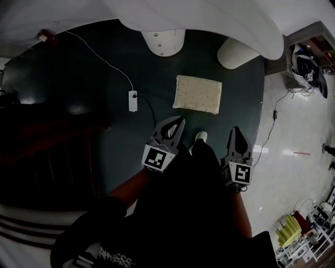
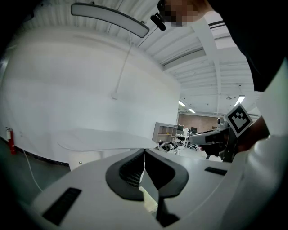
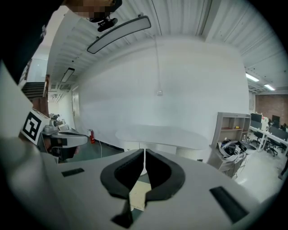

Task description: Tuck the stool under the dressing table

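Left gripper (image 1: 179,122) and right gripper (image 1: 236,130) both have their jaws clenched on nothing. They are near the cream stool (image 1: 197,94), which stands on the floor short of the white dressing table (image 1: 220,15).

Both grippers are held out ahead of the person's body, side by side and well apart, each pointing forward and a little downward. The left gripper (image 1: 177,125) has its jaws pressed together with nothing between them; its own view shows the two dark pads (image 2: 127,174) meeting along a thin seam. The right gripper (image 1: 236,132) is closed the same way and holds nothing. Each carries its marker cube (image 1: 157,158) at the back, near the hand. The left forearm (image 1: 128,192) is bare below a dark sleeve. The right forearm (image 1: 242,209) appears bare too, though it lies in shadow. A leg in dark cloth ends in a pale shoe (image 1: 201,136) between the two grippers.
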`<state>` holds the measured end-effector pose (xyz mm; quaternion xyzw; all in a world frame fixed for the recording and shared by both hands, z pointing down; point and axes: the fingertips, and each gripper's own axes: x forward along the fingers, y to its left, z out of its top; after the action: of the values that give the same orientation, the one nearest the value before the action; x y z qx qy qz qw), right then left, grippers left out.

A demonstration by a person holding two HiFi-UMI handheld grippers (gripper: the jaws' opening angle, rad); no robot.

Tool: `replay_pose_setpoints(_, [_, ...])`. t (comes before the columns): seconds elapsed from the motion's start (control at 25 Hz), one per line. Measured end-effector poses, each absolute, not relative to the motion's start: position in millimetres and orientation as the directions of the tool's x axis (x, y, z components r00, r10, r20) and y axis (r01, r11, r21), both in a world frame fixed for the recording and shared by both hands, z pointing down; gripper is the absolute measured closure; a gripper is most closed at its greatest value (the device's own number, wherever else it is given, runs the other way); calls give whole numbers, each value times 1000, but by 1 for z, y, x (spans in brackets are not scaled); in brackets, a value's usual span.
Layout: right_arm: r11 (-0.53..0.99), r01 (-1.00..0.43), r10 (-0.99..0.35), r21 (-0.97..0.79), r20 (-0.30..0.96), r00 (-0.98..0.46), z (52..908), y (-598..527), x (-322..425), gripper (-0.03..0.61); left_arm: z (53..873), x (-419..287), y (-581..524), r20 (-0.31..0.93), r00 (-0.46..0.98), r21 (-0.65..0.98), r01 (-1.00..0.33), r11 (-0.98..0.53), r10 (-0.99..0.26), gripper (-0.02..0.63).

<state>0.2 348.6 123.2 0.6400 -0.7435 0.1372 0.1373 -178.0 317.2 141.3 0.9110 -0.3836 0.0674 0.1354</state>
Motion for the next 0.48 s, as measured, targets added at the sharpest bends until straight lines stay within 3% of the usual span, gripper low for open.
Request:
replay_pose_setpoints(0.2, [183,-982,-902,-42,391,-185,155,321,7,538,156,-181,300,228,681,197,-732,-652,-696,597])
replay_pose_setpoints(0.4, [249,-967,-885,-47,395,-247,171,288,15,538,180,-187,278,355,604,133,-788,-602,-713,597])
replay_pose_setpoints(0.48, [251,-967,-881,-55,400,-251,181,275,29,538,181,-184,267,350,583,113,-803,-585,-733,597])
